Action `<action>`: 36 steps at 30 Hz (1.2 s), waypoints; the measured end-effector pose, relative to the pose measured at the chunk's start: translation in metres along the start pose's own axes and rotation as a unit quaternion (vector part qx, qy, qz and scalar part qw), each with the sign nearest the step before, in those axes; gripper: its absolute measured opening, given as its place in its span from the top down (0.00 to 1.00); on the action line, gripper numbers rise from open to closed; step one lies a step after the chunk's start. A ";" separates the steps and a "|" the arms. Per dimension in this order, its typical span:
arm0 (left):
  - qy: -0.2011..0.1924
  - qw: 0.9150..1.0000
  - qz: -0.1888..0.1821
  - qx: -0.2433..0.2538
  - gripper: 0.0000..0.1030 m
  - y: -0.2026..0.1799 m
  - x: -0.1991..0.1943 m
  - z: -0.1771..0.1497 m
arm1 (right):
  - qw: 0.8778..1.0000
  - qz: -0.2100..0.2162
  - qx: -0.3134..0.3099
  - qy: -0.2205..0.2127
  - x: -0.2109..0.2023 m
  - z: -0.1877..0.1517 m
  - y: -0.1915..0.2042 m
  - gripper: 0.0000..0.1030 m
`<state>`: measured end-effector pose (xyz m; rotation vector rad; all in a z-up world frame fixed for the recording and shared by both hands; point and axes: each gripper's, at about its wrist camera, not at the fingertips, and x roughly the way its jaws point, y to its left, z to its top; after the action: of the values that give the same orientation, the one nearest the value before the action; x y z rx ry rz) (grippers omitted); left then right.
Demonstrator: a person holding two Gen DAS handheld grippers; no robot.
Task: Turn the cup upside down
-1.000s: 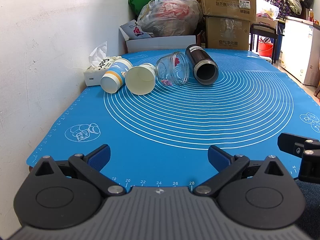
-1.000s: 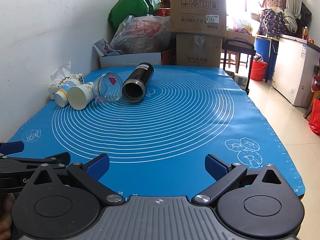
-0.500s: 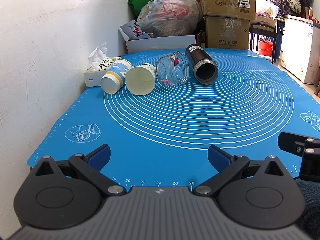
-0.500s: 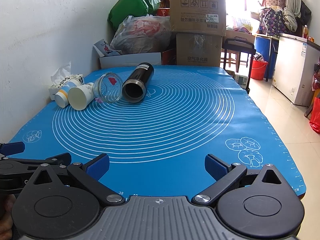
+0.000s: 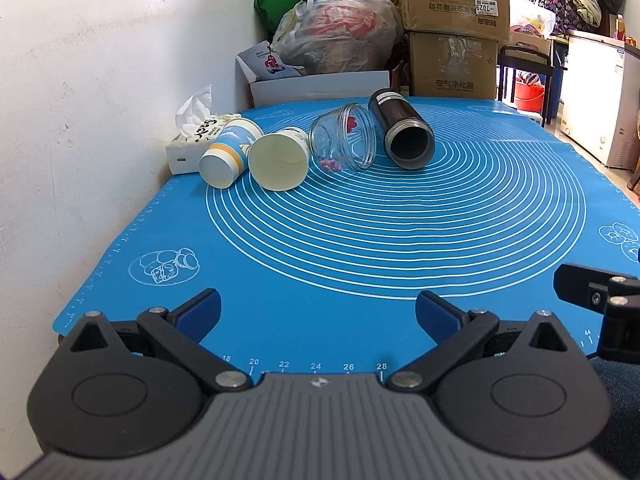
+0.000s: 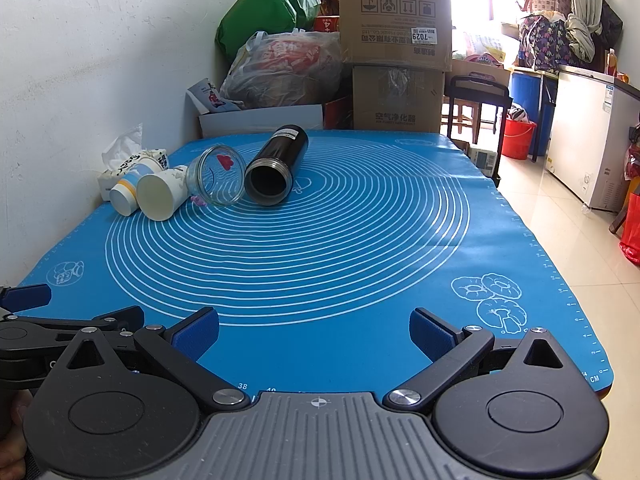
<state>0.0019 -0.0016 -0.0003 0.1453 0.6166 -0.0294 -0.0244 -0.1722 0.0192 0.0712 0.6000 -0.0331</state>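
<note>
Several cups lie on their sides in a row at the far left of the blue mat [image 5: 360, 264]: a blue-and-orange banded paper cup [image 5: 228, 152], a white paper cup [image 5: 280, 158] with its mouth toward me, a clear glass jar [image 5: 344, 138] and a black flask [image 5: 402, 128]. The right wrist view shows them too: banded cup [image 6: 130, 192], white cup [image 6: 162, 196], jar [image 6: 216, 180], flask [image 6: 276, 172]. My left gripper [image 5: 318, 312] is open and empty at the mat's near edge. My right gripper [image 6: 314, 328] is open and empty, also at the near edge.
A tissue box [image 5: 192, 140] sits by the white wall behind the cups. Cardboard boxes [image 5: 452, 28], bags [image 5: 340, 36] and a white carton stand past the mat's far edge. The table's right edge drops to a tiled floor [image 6: 580, 240].
</note>
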 end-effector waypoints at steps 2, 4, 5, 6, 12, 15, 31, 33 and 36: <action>0.000 1.000 0.001 0.001 0.01 -0.001 0.000 0.000 | 1.000 0.000 0.000 0.000 0.001 -0.002 -0.002 0.00; 0.000 1.000 0.001 0.001 0.01 0.000 0.000 0.000 | 1.000 0.000 0.001 0.000 0.001 -0.002 -0.002 0.00; 0.000 1.000 0.001 0.001 0.01 0.000 0.000 0.000 | 1.000 0.000 0.001 0.000 0.001 -0.002 -0.002 0.00; 0.000 1.000 0.000 0.001 0.01 0.000 0.000 0.000 | 1.000 0.000 0.001 0.000 0.001 -0.002 -0.002 0.00; 0.000 1.000 0.001 0.001 0.01 0.000 0.000 0.000 | 1.000 0.001 0.001 0.000 0.001 -0.002 -0.002 0.00; 0.000 1.000 0.001 0.001 0.01 -0.001 0.000 0.000 | 1.000 0.001 0.002 0.000 0.001 -0.003 -0.001 0.00; 0.000 1.000 0.001 0.000 0.01 0.000 0.001 0.000 | 1.000 0.002 0.003 0.000 0.001 -0.002 -0.002 0.00; 0.000 1.000 0.001 0.001 0.01 0.000 0.001 0.000 | 1.000 0.002 0.003 0.000 0.001 -0.002 -0.002 0.00; 0.000 1.000 0.002 0.001 0.01 0.000 0.001 0.000 | 1.000 0.000 0.003 -0.001 0.001 -0.003 0.001 0.00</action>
<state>0.0030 -0.0019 -0.0013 0.1476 0.6159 -0.0261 -0.0251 -0.1710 0.0162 0.0772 0.5975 -0.0346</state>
